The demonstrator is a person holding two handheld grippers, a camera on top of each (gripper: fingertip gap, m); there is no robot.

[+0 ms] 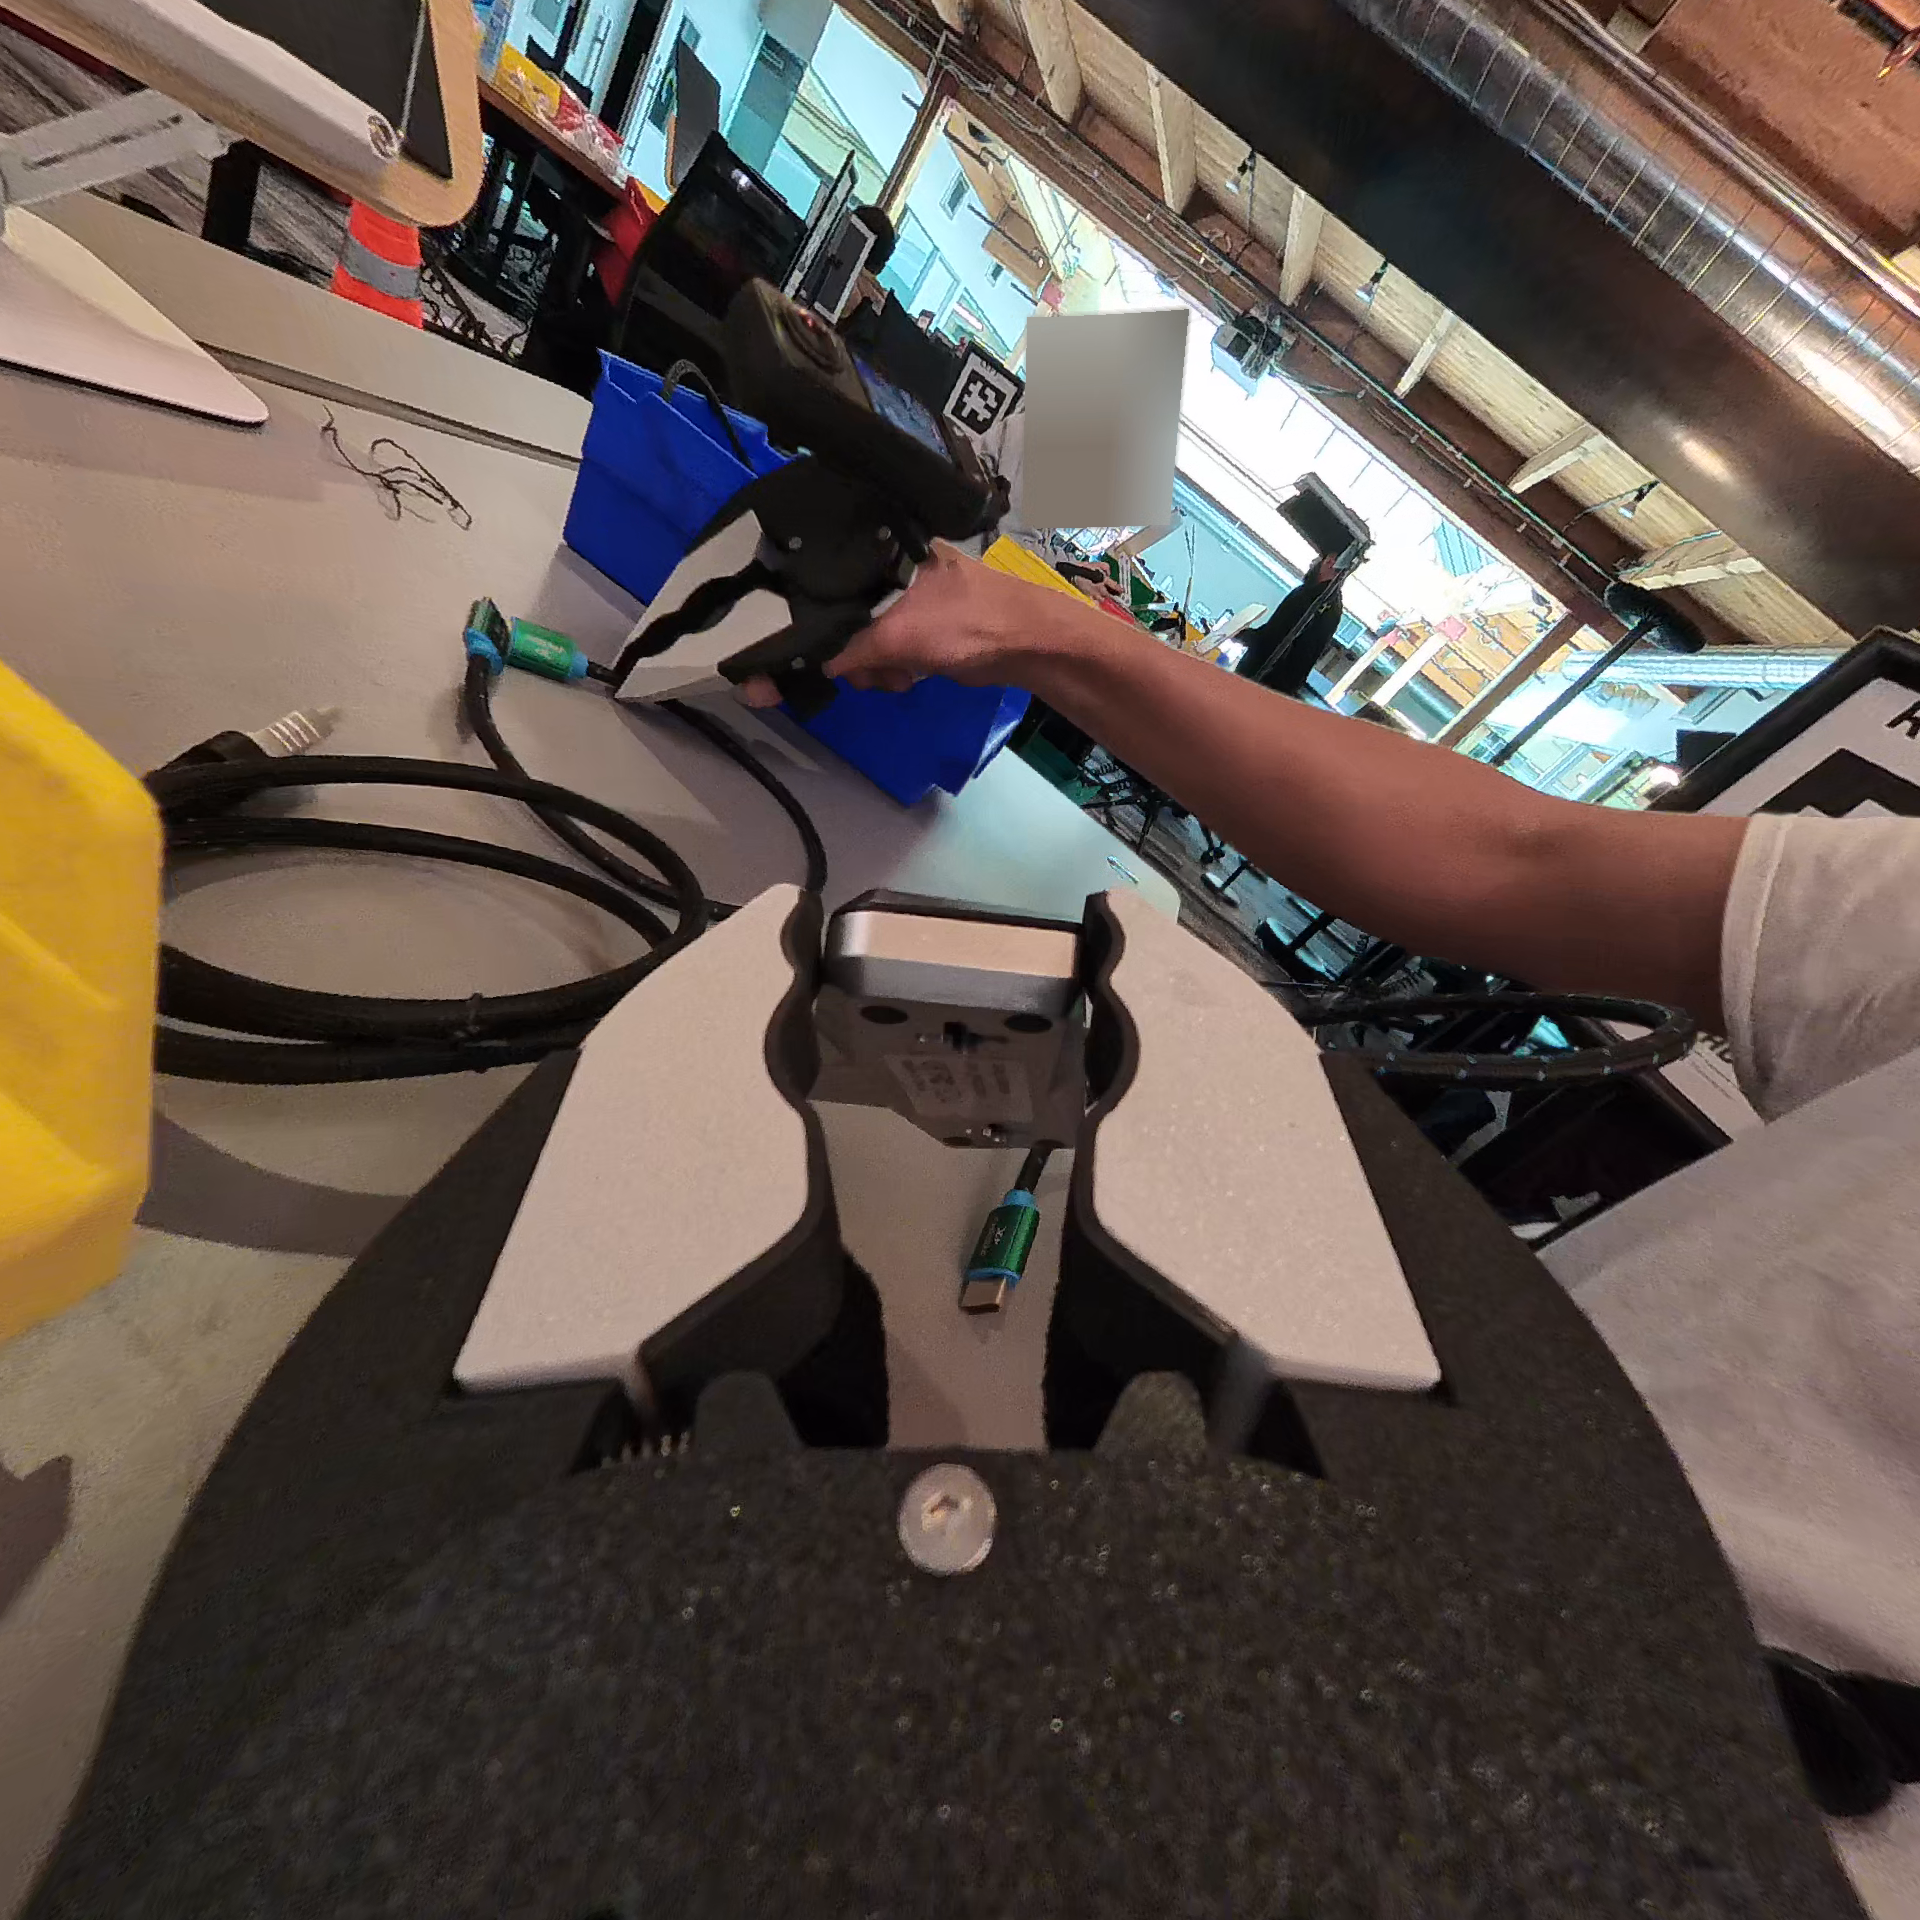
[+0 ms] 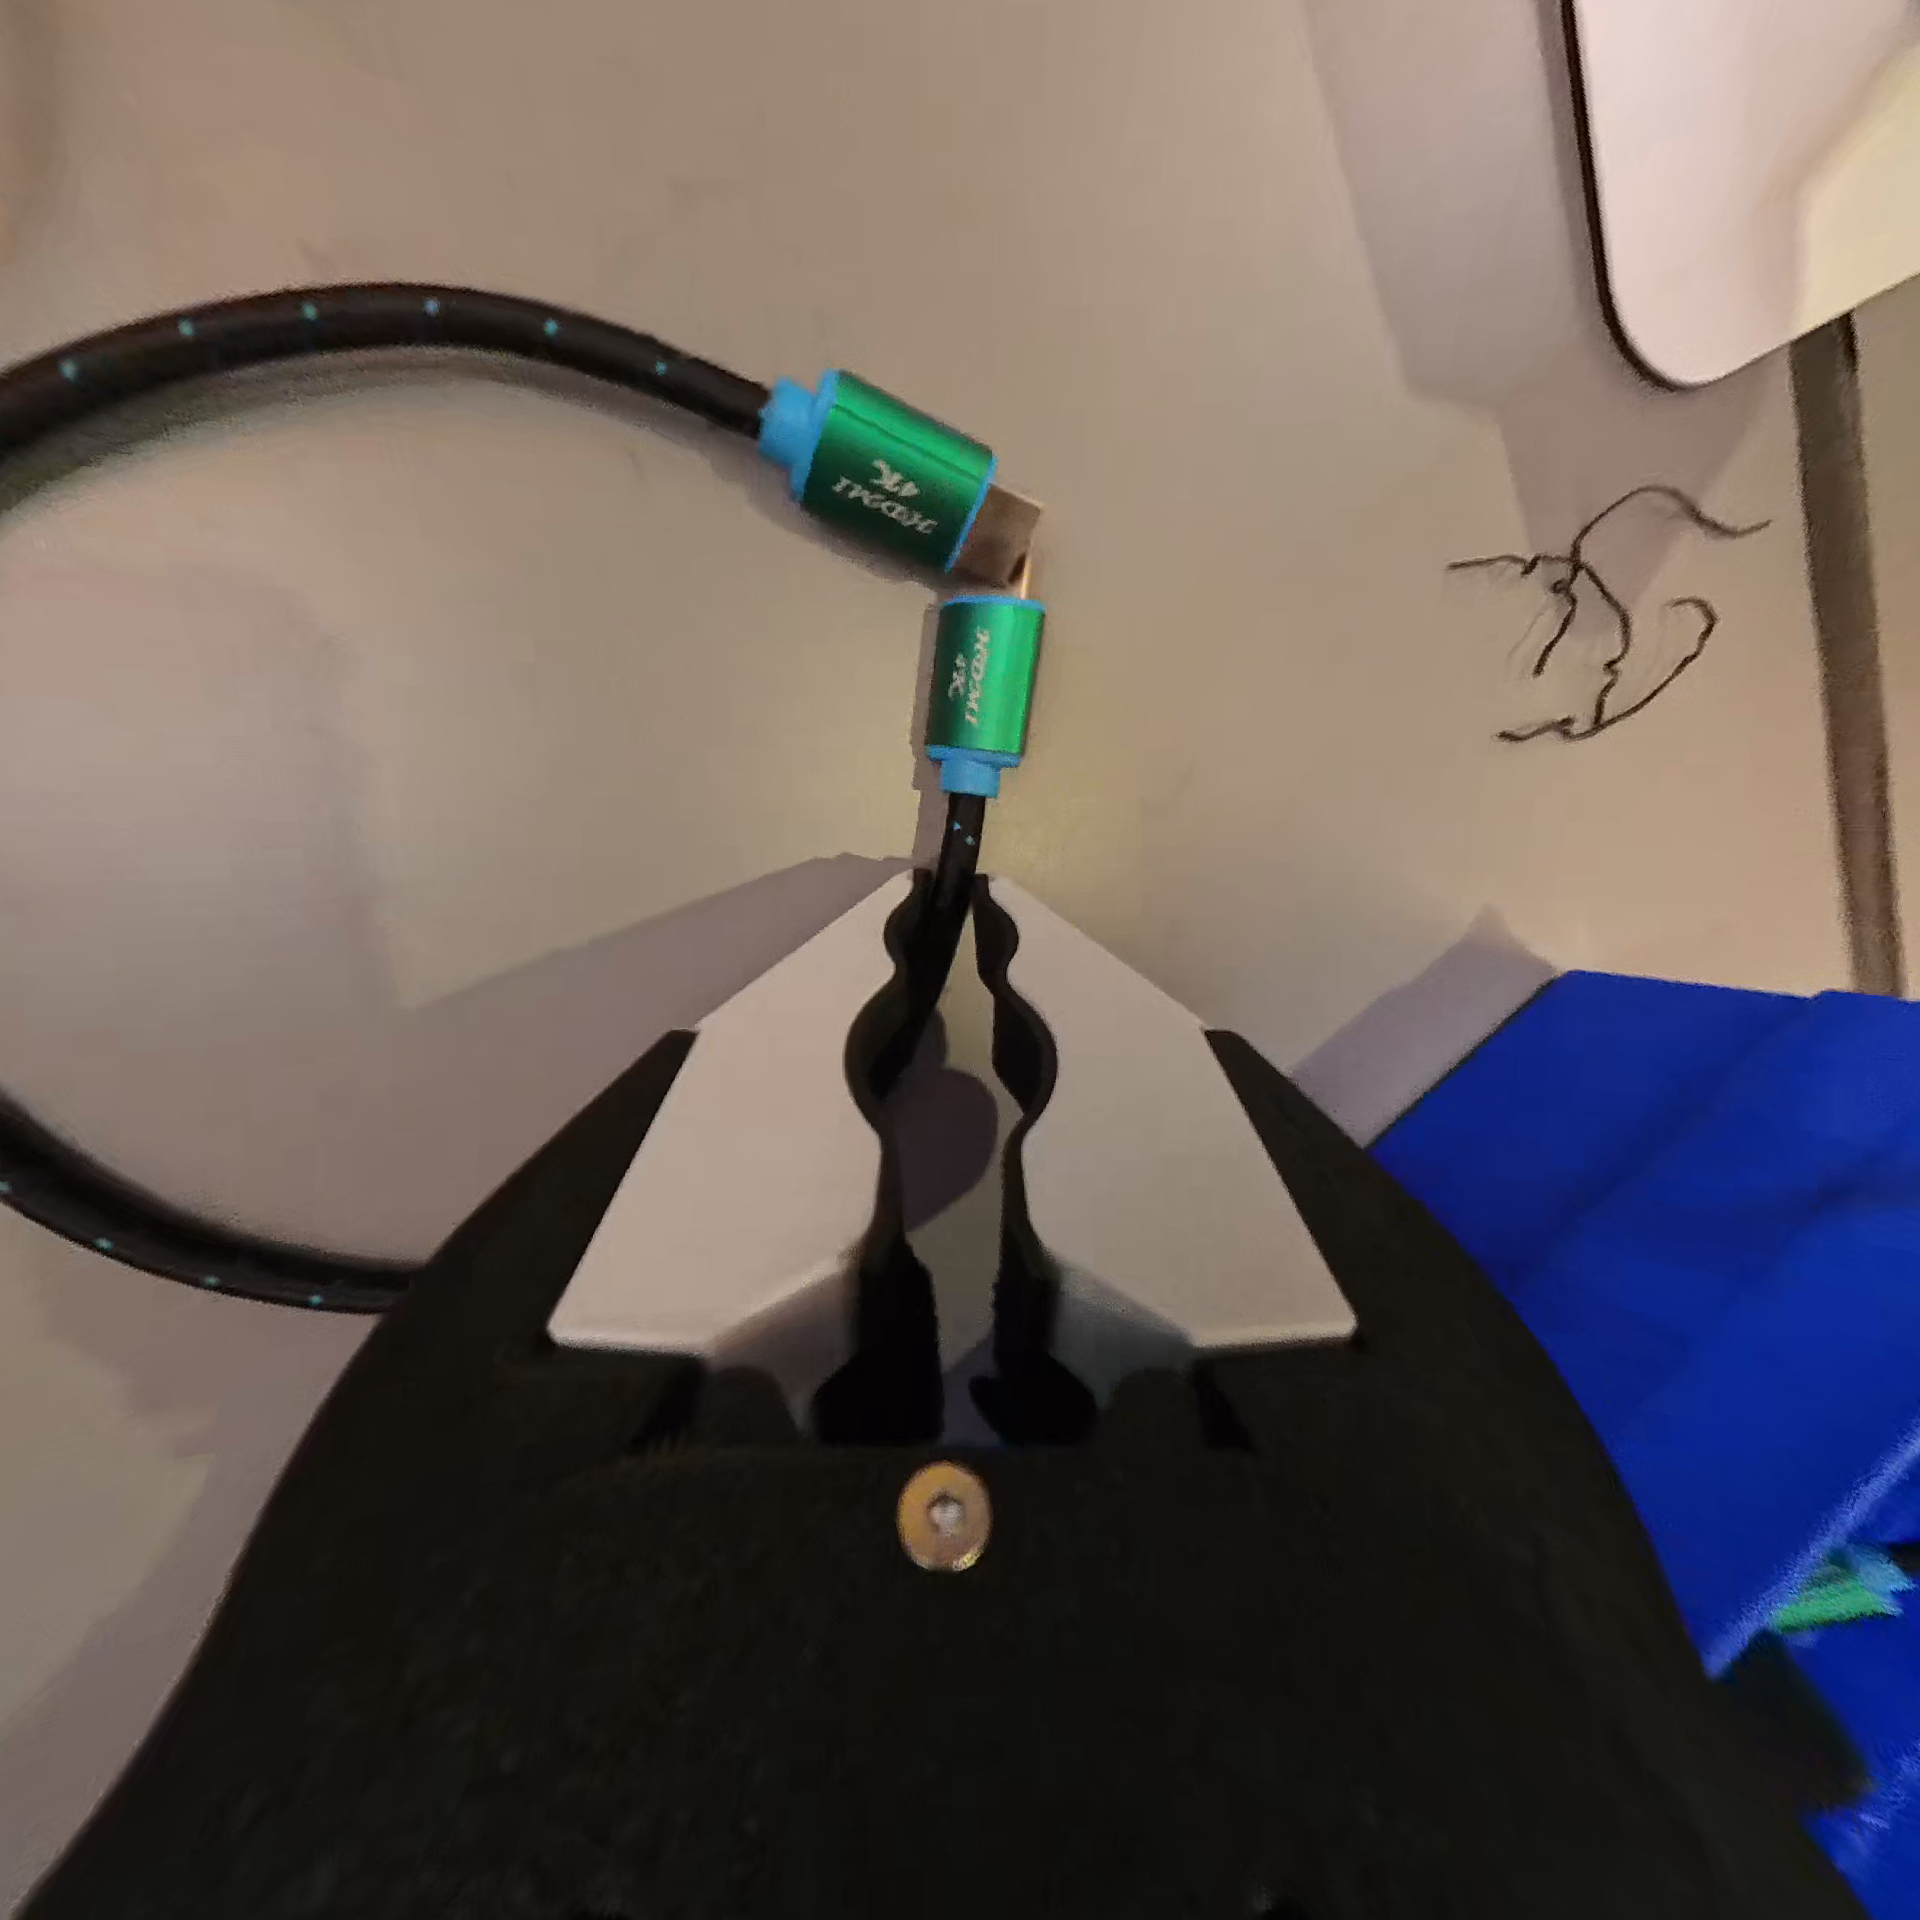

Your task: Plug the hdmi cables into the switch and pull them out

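- Our left gripper (image 1: 951, 961) has its fingers clamped on the small silver metal HDMI switch box (image 1: 951, 987), lifted above the pale grey worktop (image 1: 312, 582); a short green-shelled pigtail plug (image 1: 994, 1252) dangles from it.
- Our right gripper (image 2: 951, 883) has its fingers pinched on the black braided cable (image 2: 956, 847) just behind a green metal HDMI plug with blue collar (image 2: 982, 686), out by the blue plastic bin (image 2: 1662, 1247).
- That plug's long axis runs straight ahead of the fingers, its tip touching a second green plug (image 2: 894, 483) lying crosswise.
- We judge the switch lies well apart, so the right hand must carry the plug back to it.
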